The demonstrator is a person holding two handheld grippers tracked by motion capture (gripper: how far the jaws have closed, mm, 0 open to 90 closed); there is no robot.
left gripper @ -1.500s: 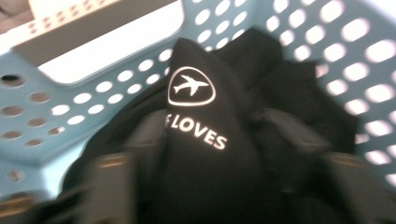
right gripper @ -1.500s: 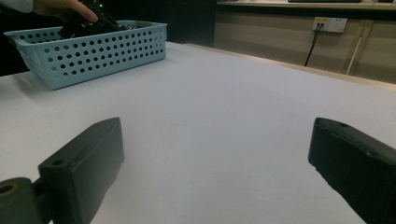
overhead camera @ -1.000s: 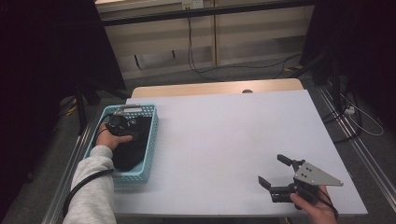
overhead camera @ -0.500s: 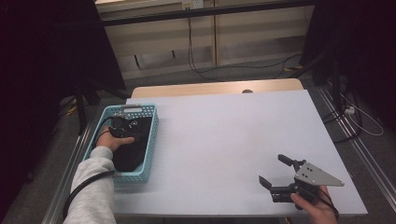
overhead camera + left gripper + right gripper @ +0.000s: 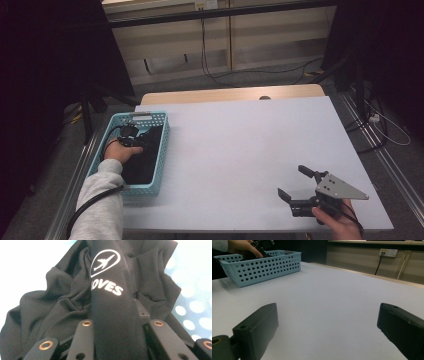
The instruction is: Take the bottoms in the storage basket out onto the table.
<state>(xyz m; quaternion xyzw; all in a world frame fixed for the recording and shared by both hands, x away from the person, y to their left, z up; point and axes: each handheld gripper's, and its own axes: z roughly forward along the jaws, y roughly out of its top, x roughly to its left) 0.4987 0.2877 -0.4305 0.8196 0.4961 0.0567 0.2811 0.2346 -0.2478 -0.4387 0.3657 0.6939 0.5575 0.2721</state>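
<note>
A light blue perforated basket (image 5: 146, 192) at the table's left holds a crumpled black garment (image 5: 146, 159) with a white plane logo and lettering (image 5: 106, 275). My left gripper (image 5: 131, 134) reaches down into the basket. Its jaws have just been closing, and a fold of the black garment (image 5: 62, 302) is pinched between them (image 5: 115, 315). My right gripper (image 5: 292, 181) rests low at the table's near right corner, jaws wide apart with nothing between them (image 5: 327, 315). From there the basket (image 5: 267, 265) and the other hand (image 5: 242, 246) show far off.
The white table top (image 5: 240, 145) stretches between the basket and my right gripper. A wooden strip (image 5: 230, 94) borders its far edge. Cables lie on the floor behind, with dark stands at both sides.
The left hand has shifted slightly inside the basket, toward its far end. The right gripper has stayed where it was.
</note>
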